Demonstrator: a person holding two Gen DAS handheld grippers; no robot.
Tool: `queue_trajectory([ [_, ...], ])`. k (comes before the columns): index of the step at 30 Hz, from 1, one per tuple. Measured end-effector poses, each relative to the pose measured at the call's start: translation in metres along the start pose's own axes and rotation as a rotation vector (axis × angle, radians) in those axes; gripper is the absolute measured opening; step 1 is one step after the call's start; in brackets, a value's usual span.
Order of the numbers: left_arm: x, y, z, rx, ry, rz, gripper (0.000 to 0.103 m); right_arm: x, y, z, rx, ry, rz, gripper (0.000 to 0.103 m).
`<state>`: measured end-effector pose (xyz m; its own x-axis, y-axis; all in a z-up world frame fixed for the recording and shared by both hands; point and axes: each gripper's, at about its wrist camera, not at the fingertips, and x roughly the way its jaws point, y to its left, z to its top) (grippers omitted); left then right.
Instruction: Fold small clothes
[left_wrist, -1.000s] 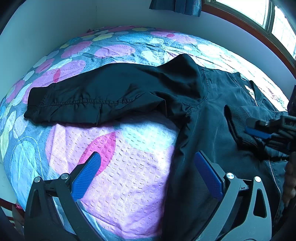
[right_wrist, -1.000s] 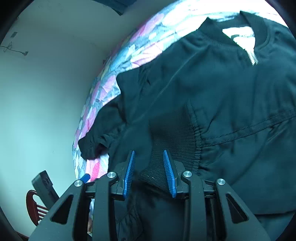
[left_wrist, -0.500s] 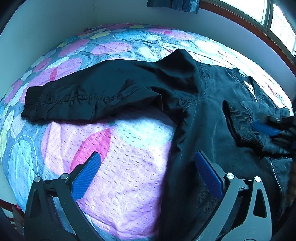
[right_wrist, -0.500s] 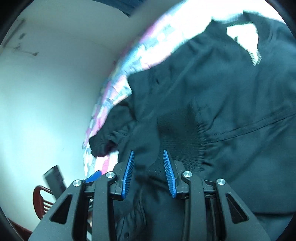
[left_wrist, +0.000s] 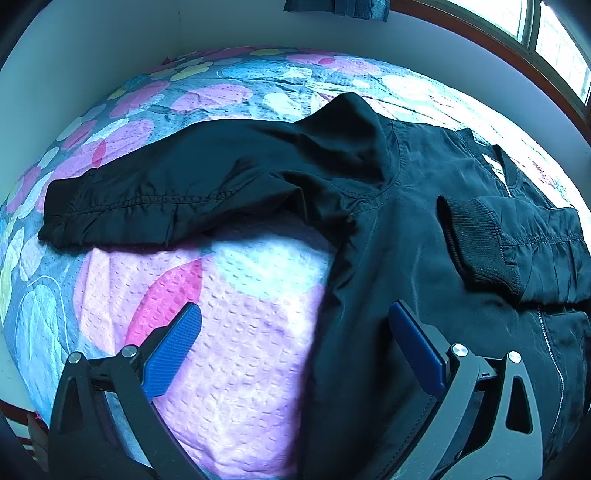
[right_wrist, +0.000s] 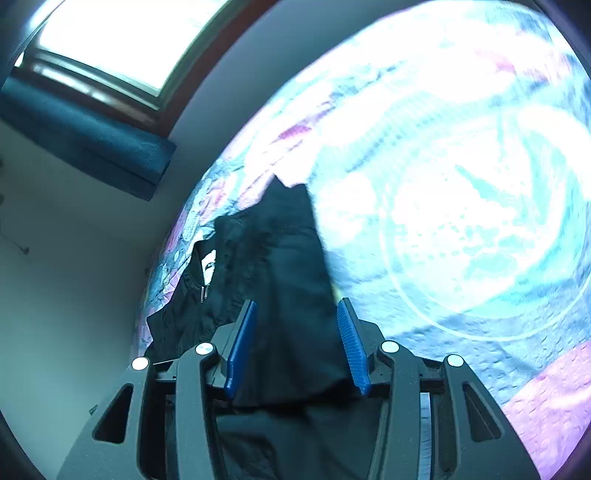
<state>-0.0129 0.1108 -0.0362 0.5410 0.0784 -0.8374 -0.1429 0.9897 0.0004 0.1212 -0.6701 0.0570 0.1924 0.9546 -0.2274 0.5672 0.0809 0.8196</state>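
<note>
While its two blue pads stand spread wide, the left gripper (left_wrist: 295, 350) hovers with nothing pinched; between them lie quilt and the jacket's side edge. One black jacket (left_wrist: 424, 229) lies flat on the patterned bedspread (left_wrist: 240, 350). Two sleeves counted: one sleeve (left_wrist: 177, 192) stretched out leftward across the quilt, the other folded over the chest with its ribbed cuff (left_wrist: 476, 240) lying free on the front panel. One zipper (left_wrist: 550, 350) runs down the right side.

Right gripper (right_wrist: 297, 343): jaws opening, two blue pads parted, dark jacket fabric seen between and beyond them, pads not pressing on it. It points low and nearly level along the jacket's edge; the view is blurred. One window (right_wrist: 110, 40) with one dark curtain (right_wrist: 85, 144) sits beyond the bed. Left gripper tilts steeply down at the bed.
</note>
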Motion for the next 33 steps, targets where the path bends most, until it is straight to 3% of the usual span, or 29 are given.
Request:
queue_trajectory([
  [3,0.001,-0.006,0.000,0.014,0.004,0.005,0.101,0.014,-0.015,-0.003,0.023,0.046,0.055,0.044],
  [4,0.001,-0.008,0.000,0.017,0.006,0.004,0.101,0.017,-0.016,-0.005,0.006,0.044,0.040,0.024],
  [6,0.001,-0.011,-0.001,0.027,0.010,0.004,0.101,0.021,-0.019,-0.004,-0.017,0.062,-0.005,0.012],
  [11,0.006,-0.018,-0.001,0.042,0.026,-0.003,0.101,0.019,-0.032,-0.002,0.003,0.055,0.077,0.016],
  [16,0.003,-0.019,0.001,0.048,0.014,-0.009,0.101,-0.003,-0.021,0.014,-0.048,0.035,0.099,0.045],
  [18,0.003,-0.018,0.003,0.042,0.013,-0.011,0.101,-0.003,-0.014,0.026,-0.065,0.010,0.069,0.052],
  [25,0.006,-0.017,0.005,0.034,0.022,-0.003,0.101,0.056,0.003,0.074,-0.073,0.044,0.062,0.051],
  [26,0.006,-0.016,0.005,0.033,0.025,-0.001,0.101,0.064,0.002,0.078,-0.066,0.054,0.053,0.047],
  [27,0.007,-0.016,0.005,0.032,0.027,0.000,0.101,0.069,0.002,0.079,-0.061,0.066,0.036,0.023],
  [30,0.009,-0.015,0.005,0.034,0.027,0.002,0.101,0.079,-0.007,0.080,-0.027,0.072,-0.041,0.020],
  [33,0.012,-0.014,0.006,0.033,0.033,-0.001,0.101,0.077,-0.023,0.076,0.031,0.055,0.001,0.018],
])
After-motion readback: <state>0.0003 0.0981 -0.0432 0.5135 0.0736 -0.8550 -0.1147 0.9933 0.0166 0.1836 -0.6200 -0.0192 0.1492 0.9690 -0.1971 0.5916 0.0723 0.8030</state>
